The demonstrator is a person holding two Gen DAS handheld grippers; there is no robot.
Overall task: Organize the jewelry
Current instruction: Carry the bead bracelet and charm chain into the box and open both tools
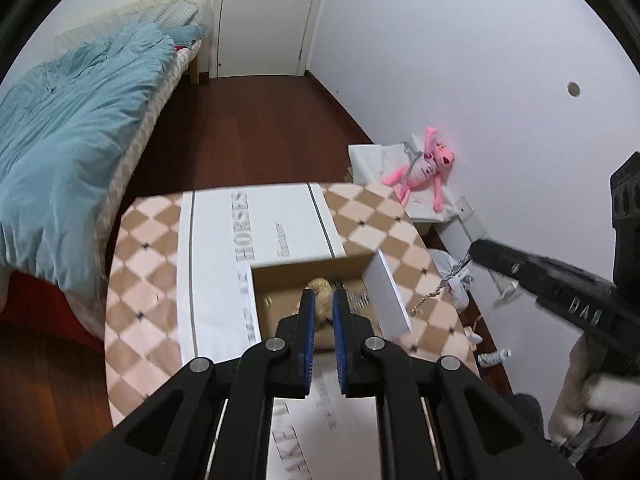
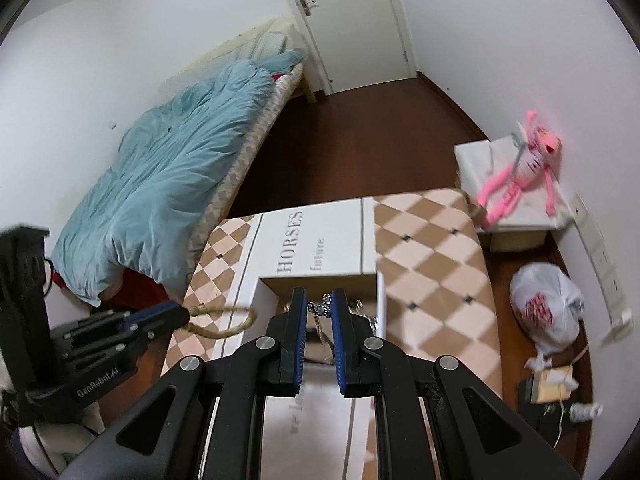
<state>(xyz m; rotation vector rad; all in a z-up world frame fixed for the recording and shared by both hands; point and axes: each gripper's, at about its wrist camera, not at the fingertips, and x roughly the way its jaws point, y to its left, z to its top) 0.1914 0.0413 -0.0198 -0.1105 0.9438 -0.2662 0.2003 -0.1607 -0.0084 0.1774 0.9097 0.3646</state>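
A white box (image 1: 264, 216) marked HORSES stands open on a checkered table, its cardboard inside (image 1: 288, 280) holding jewelry. My left gripper (image 1: 320, 298) is shut on a tan rope necklace (image 1: 320, 290) above the opening; the rope (image 2: 224, 322) loops from its tip in the right wrist view. My right gripper (image 2: 319, 298) is shut on a silver chain (image 2: 320, 306) over the box (image 2: 316, 240). In the left wrist view the chain (image 1: 440, 286) dangles from the right gripper (image 1: 478, 250), right of the open flap (image 1: 390, 294).
The checkered table (image 1: 140, 280) carries the box. A bed with a blue duvet (image 1: 68, 132) stands left. A pink plush toy (image 1: 424, 170) lies on a white stand by the right wall. A plastic bag (image 2: 546, 304) and small items lie on the floor at right.
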